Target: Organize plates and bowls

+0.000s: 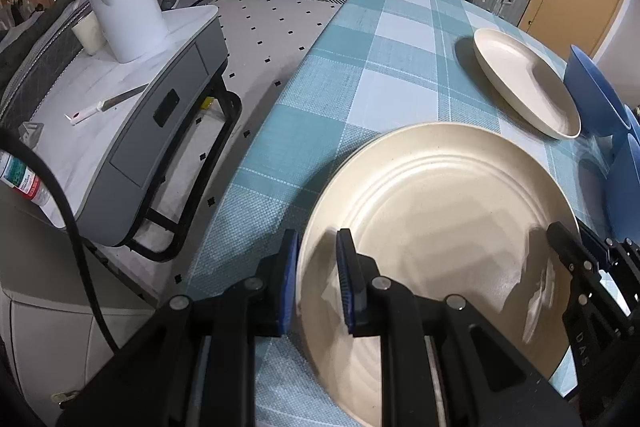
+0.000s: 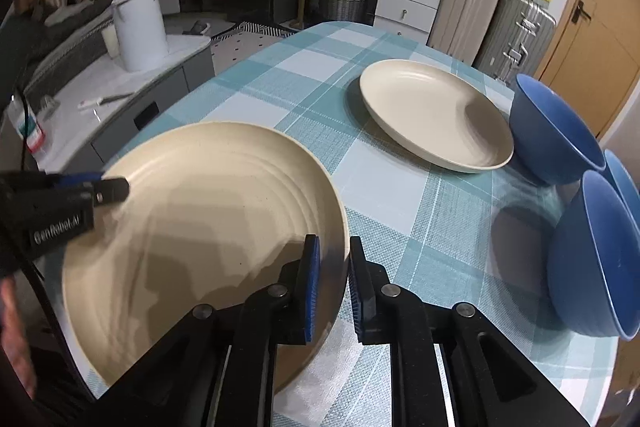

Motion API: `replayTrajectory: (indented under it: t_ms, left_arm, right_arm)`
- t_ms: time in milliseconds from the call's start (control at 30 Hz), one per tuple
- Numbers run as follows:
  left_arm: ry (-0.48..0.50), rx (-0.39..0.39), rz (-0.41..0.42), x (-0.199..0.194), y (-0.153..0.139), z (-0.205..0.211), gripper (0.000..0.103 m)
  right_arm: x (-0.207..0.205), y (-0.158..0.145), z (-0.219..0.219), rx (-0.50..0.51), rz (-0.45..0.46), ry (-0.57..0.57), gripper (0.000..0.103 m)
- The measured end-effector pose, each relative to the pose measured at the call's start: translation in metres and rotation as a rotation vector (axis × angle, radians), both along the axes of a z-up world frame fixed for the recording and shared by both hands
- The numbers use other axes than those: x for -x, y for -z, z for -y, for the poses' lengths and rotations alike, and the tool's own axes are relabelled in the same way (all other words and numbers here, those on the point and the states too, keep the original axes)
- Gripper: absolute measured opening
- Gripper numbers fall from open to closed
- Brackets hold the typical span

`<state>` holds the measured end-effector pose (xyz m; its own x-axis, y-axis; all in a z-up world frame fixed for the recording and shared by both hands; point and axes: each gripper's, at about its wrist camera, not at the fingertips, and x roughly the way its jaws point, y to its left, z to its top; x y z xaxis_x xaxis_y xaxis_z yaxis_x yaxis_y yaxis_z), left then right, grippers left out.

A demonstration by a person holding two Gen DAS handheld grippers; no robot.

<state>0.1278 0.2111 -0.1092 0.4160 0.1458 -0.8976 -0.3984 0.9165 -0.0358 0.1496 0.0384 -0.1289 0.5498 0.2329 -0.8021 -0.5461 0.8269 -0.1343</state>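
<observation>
The left wrist view alone shows most of the side cabinet [image 1: 132,131] beside the table [image 1: 360,75], with its white canister [image 1: 128,15], a small cup [image 1: 89,33] and a knife [image 1: 106,105] lying on top. The right wrist view alone shows all three blue bowls [image 2: 560,131] clustered to the right of the ridged plate [image 2: 192,227], and the smooth cream plate [image 2: 432,115] in full beyond it; the left view cuts those bowls off at its edge.

The ridged plate lies near the table's front edge. The left gripper [image 1: 318,279] is clamped on this plate's left rim, one blue pad under the edge and one on the inner face. The right gripper [image 2: 334,287] straddles the plate's right rim, with its left pad against the inner surface and its right pad just outside the edge; its jaws stand nearly closed, and the view does not settle whether both pads still press.

Both grippers point steeply down toward the plate from the near side. In the right view the left gripper reaches in from the plate's left, with a person's hand [image 2: 16,323] blurred at the frame edge below it.
</observation>
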Motion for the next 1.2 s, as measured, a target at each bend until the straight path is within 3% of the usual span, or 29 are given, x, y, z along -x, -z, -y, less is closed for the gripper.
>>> replayTrajectory:
  t_ms: [267,1000,1033,1067,1133,1200]
  left_arm:
    - [0.012,-0.033,0.005,0.0,0.001,0.003,0.017]
    - [0.013,-0.03,0.004,0.0,0.004,0.007,0.02]
    - [0.014,-0.031,0.003,-0.001,0.004,0.007,0.021]
    - [0.015,-0.032,0.001,-0.001,0.005,0.007,0.022]
    - [0.015,-0.022,0.003,-0.001,0.005,0.005,0.023]
    - [0.008,-0.007,0.006,0.0,0.005,0.003,0.023]
  right_arm:
    - [0.003,0.011,-0.005,0.052,0.021,-0.016,0.015]
    - [0.004,0.01,0.0,0.019,0.017,-0.026,0.017]
    - [0.005,0.008,-0.001,0.016,0.018,-0.036,0.024]
    - [0.006,0.008,-0.001,0.014,0.014,-0.044,0.042]
    - [0.012,0.003,-0.001,0.005,0.033,-0.046,0.064]
    - [0.018,-0.003,-0.002,-0.003,0.079,-0.059,0.068]
